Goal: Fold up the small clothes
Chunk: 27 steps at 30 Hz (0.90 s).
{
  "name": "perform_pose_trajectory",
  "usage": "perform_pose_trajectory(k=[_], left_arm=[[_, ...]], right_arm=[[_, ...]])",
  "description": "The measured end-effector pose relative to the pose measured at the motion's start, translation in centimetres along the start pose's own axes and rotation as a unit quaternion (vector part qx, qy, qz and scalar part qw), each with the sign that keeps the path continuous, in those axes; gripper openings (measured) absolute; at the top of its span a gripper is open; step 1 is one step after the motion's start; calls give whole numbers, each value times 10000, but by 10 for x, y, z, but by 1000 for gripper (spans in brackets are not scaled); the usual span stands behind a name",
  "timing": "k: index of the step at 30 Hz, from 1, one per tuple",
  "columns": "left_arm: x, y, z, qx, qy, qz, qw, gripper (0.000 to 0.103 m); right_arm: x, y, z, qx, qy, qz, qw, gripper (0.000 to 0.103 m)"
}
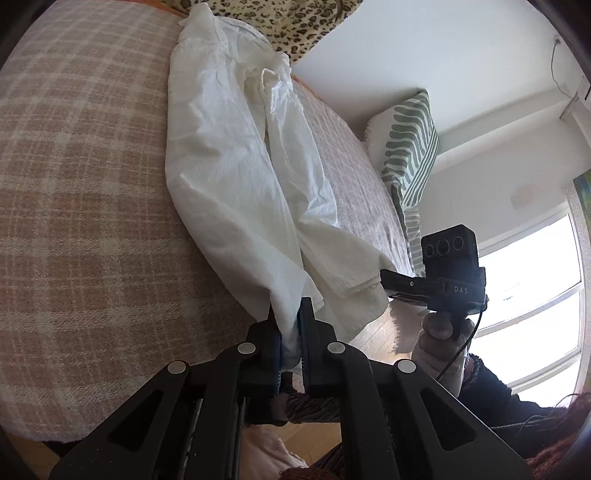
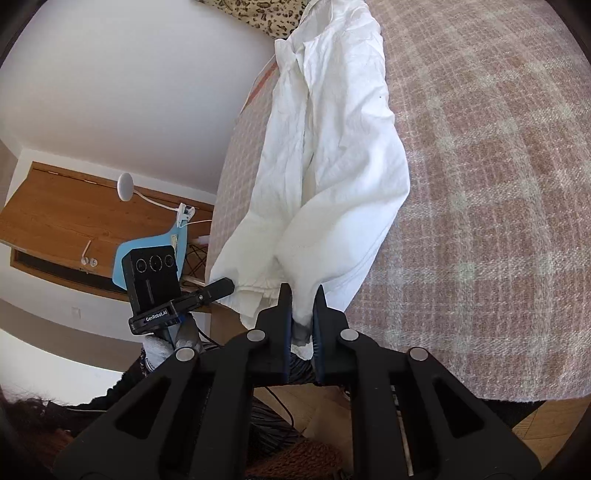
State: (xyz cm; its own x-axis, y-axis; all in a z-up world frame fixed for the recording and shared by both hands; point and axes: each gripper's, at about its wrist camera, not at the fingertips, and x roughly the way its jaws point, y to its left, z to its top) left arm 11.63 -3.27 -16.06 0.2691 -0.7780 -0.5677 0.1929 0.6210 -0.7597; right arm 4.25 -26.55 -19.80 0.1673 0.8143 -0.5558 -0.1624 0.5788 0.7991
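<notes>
White cotton garment (image 1: 236,155), lying lengthwise on the plaid blanket (image 1: 81,192), is pinched at its near hem by the left gripper (image 1: 288,317) and right gripper (image 2: 303,306), jaws narrow on cloth; even tension is advised while lifting.

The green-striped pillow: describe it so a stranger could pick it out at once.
Start at the bed with the pink checked blanket, where the white garment lies held by both grippers. Follow the blanket's far edge to the white wall; the pillow stands there. It alone has wavy green stripes on white, unlike the leopard-print fabric at the bed's other end.
</notes>
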Motion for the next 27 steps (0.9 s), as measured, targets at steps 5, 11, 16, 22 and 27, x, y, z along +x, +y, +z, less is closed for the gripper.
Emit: perform_pose_trajectory(k=[5,11,16,22,27], left_arm=[[-6,-8,34,-118,-278,-264,9992,6],[-6,4,89,-328,-662,-274,9969,7],[6,31,127,-503,-795,-34,9956,7],[23,57,156,-691,-729,233,9947,7],[31,66,169,-696,-616,358,9950,7]], right_arm=[[-2,18,28,41,-301,251,9992,10],[6,15,74,336,-630,262,9971,10],[17,-13,120,770,-632,131,9949,10],[34,-50,155,1384,-670,-100,9881,10],[46,-61,171,1686,-662,-64,9834,10]])
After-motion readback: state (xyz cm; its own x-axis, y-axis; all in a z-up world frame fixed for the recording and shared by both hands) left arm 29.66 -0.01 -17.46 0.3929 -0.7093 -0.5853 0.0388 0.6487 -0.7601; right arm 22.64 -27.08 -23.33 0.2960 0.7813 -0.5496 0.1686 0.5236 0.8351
